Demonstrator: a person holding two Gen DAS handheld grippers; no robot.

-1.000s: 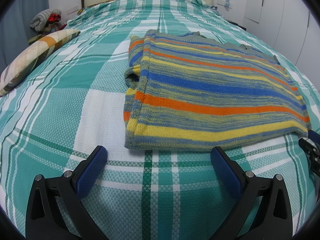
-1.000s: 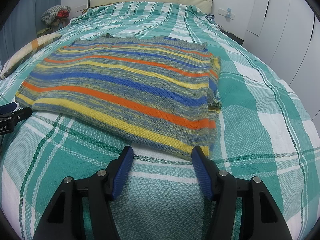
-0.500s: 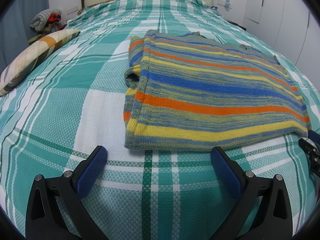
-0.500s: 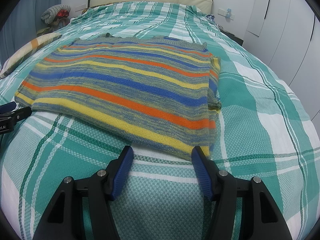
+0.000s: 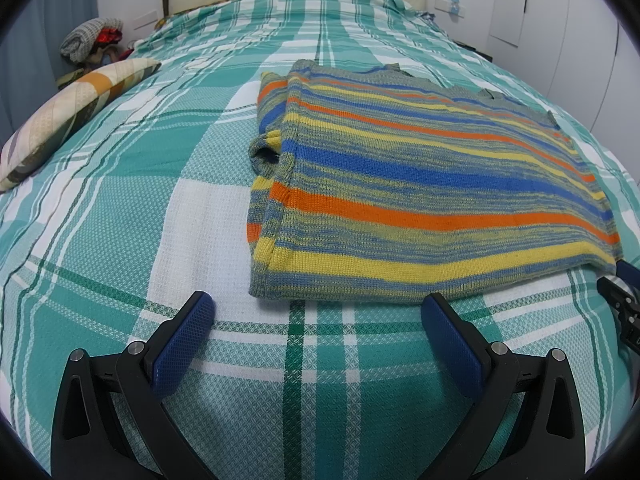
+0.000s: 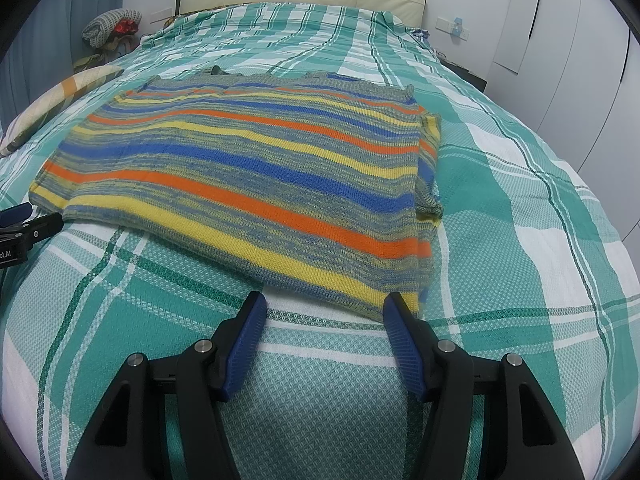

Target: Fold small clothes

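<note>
Jaws: left gripper [image 5: 316,312] spread wide, right gripper [image 6: 324,304] spread, both empty.
Sweater [image 5: 420,200]: striped, sleeves folded in, flat on bedspread [image 5: 120,240].
Position: both grippers just short of hem.

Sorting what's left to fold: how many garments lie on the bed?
1. A striped sweater lies flat mid-bed on the bedspread, just beyond both open grippers. A knit bundle sits off the bed's far left corner; more may be hidden there.

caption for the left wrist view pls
Open left gripper poised before a striped sweater, sleeves folded in, on a plaid bedspread.
</note>
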